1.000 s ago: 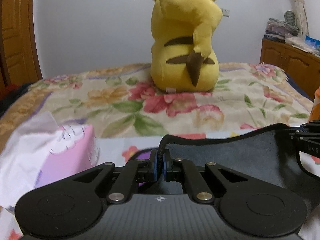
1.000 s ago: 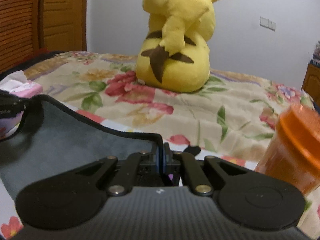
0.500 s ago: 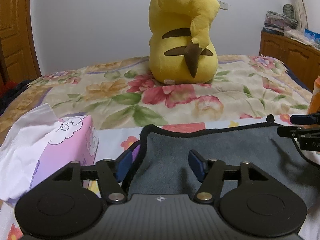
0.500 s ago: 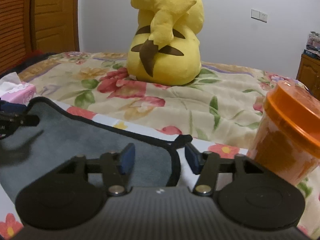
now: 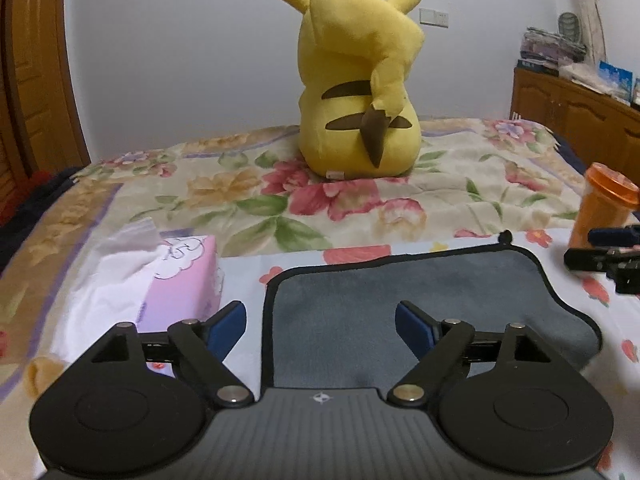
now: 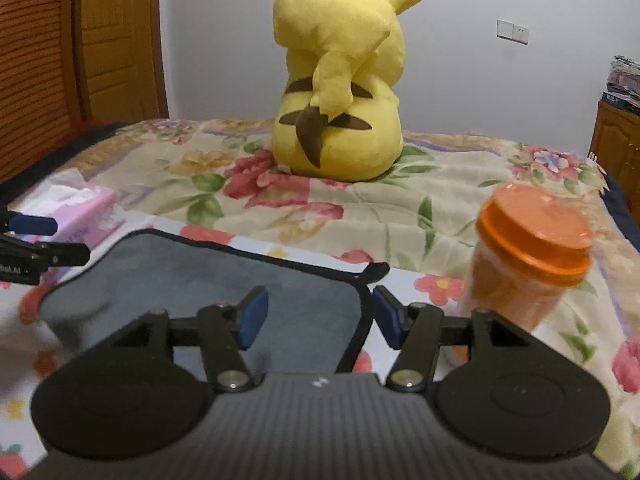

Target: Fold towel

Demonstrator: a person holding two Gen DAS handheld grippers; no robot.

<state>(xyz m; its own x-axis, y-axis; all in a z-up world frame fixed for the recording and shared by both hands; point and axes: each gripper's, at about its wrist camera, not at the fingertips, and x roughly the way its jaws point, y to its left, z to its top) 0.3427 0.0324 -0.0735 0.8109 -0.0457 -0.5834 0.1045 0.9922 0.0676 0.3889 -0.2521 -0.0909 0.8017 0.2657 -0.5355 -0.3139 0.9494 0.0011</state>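
A grey towel with black trim [image 5: 400, 304] lies flat on the floral bedspread, folded over, with a small black loop at its far right corner [image 5: 505, 236]. My left gripper [image 5: 320, 322] is open and empty, its blue pads straddling the towel's left edge. In the right wrist view the towel [image 6: 224, 280] lies in front, and my right gripper [image 6: 318, 314] is open and empty around its right edge. Each gripper shows at the side of the other's view: the right one [image 5: 604, 256], the left one [image 6: 36, 248].
A large yellow Pikachu plush [image 5: 356, 96] sits on the bed behind the towel. A pink tissue box [image 5: 176, 276] is left of the towel. An orange lidded jar [image 6: 528, 248] stands right of it. A wooden cabinet [image 5: 576, 116] is at far right.
Both grippers were shut on the towel's raised edge, then opened and let it go. The towel now lies flat and both grippers have drawn back a little and opened wider.
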